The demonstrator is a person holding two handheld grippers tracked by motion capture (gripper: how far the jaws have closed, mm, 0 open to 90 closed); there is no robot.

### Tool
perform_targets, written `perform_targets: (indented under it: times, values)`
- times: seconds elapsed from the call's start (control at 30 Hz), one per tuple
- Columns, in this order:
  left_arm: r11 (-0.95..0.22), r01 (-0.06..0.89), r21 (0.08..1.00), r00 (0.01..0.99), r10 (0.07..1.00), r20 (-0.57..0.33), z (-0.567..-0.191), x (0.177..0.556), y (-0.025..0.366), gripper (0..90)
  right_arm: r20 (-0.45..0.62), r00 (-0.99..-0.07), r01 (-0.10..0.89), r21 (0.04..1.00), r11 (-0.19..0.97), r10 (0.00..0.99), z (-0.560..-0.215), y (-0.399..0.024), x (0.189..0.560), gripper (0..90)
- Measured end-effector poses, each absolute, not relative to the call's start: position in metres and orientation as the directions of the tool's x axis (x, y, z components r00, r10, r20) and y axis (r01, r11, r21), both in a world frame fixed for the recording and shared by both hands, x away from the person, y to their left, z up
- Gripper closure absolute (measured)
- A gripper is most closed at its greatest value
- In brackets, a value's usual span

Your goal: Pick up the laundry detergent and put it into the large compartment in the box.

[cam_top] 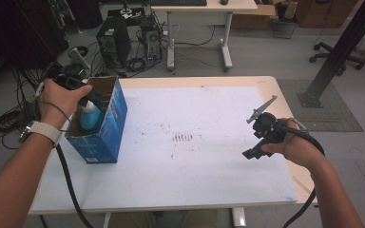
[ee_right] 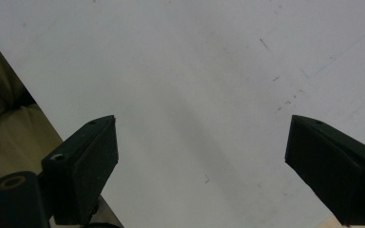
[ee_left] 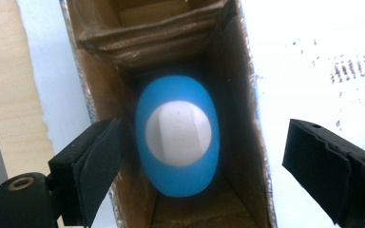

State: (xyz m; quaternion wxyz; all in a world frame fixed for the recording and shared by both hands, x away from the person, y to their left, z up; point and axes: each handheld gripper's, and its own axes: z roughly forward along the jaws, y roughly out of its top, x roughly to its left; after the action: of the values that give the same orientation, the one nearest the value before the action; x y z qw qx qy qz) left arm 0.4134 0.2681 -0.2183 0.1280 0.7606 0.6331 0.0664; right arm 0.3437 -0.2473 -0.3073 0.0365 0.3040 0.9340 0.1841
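Surface [cam_top: 209,161] first: white, scuffed with dark marks. Near its left edge stands a blue cardboard box [cam_top: 109,128], its printing too small to read. Inside sits a blue bottle [ee_left: 178,142] with white cap. Left claw [ee_left: 202,161] hovers above, jaws apart, gripping nothing. Right claw [ee_right: 202,161], also spread, holds nothing.

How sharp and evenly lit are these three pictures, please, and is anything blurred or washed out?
In the left gripper view the blue bottle in the cardboard box is soft and blurred, and the white sheet beside it is overexposed. In the right gripper view the sheet is evenly lit, with a faint shadow between the jaws. In the high view the table is bright, the floor at upper left dark.
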Motion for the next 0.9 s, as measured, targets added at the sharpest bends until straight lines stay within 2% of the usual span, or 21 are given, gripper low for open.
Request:
perform_targets:
  times: [0.9]
  values:
    - [-0.258,0.911,0.323,0.289,0.956,-0.049,-0.175,0.407,0.252,13.0,0.054,-0.800,0.573,0.364,0.735,0.597,-0.305,-0.248,0.342,10.8]
